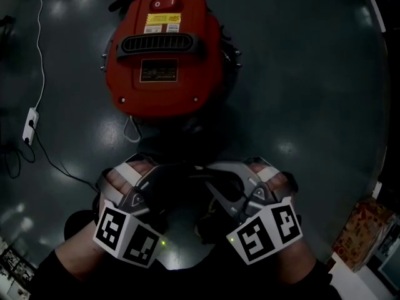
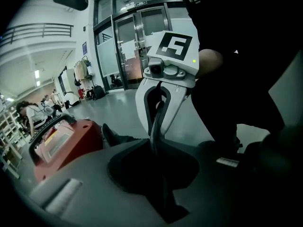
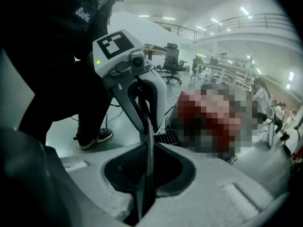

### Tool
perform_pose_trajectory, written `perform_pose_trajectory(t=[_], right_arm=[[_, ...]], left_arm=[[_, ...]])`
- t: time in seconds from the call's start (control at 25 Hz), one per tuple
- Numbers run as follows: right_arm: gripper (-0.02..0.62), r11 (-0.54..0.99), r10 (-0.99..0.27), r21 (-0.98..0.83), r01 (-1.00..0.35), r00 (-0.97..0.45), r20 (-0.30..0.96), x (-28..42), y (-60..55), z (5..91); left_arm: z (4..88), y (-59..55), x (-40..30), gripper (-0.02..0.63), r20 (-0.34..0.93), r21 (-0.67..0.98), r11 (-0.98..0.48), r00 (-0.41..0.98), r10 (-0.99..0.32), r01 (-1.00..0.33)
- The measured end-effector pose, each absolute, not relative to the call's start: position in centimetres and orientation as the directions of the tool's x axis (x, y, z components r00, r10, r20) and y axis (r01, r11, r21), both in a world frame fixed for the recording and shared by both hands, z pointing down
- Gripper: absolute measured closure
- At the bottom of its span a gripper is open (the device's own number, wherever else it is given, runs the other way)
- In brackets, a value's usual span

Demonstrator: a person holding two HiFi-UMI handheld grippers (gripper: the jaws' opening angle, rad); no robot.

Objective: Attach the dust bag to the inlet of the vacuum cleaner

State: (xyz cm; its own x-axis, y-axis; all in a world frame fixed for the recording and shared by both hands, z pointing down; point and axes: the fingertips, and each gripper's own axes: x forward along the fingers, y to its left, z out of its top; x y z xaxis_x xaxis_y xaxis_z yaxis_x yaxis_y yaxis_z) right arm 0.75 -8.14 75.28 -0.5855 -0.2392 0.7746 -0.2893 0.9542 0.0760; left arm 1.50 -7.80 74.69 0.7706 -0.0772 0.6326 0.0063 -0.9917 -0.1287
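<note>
— Dust bag (image 3: 148,131): where was it?
— It ran as a thin dark strip between my two grippers, low in the middle of the head view, below the red vacuum cleaner (image 1: 164,55).
— And the jaws?
— My left gripper (image 2: 156,157) and right gripper (image 3: 147,169) each had their jaws clamped on its edge.

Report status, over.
Both shut on dust bag: left gripper, right gripper. Red vacuum cleaner just ahead, bag not yet attached. Nothing between.
</note>
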Motion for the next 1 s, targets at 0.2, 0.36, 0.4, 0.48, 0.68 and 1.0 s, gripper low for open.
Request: perform_pose_trajectory(t=[0.2,0.36,0.4,0.48,0.68,1.0], right_arm=[[0.566,0.960,-0.236,0.088,-0.267,-0.595,0.768,1.0,-8.6,75.5],[0.566,0.963,-0.229,0.086,-0.256,-0.608,0.760,1.1,-8.7,75.6],[0.566,0.964,-0.229,0.086,-0.253,-0.612,0.757,1.2,-8.8,75.6],[0.566,0.964,-0.228,0.088,-0.249,-0.617,0.753,1.3,-8.8,75.7],[0.563,0.965,-0.225,0.084,-0.247,-0.625,0.748,1.6,-9.1,75.8],[0.557,0.972,-0.209,0.085,-0.219,-0.645,0.735,0.7,-9.6,75.6]], left_arm=[[74.9,-8.2,1.7,0.572,0.622,-0.152,-0.988,0.778,-0.082,0.018],[75.0,-8.4,1.9,0.571,0.615,-0.179,-0.984,0.783,-0.093,0.023],[75.1,-8.4,1.9,0.570,0.614,-0.187,-0.982,0.783,-0.097,0.026],[75.2,-8.5,2.0,0.568,0.615,-0.202,-0.979,0.782,-0.105,0.028],[75.3,-8.7,2.3,0.561,0.611,-0.223,-0.974,0.784,-0.112,0.034],[74.9,-9.1,1.2,0.557,0.591,-0.188,-0.982,0.801,-0.095,0.022]])
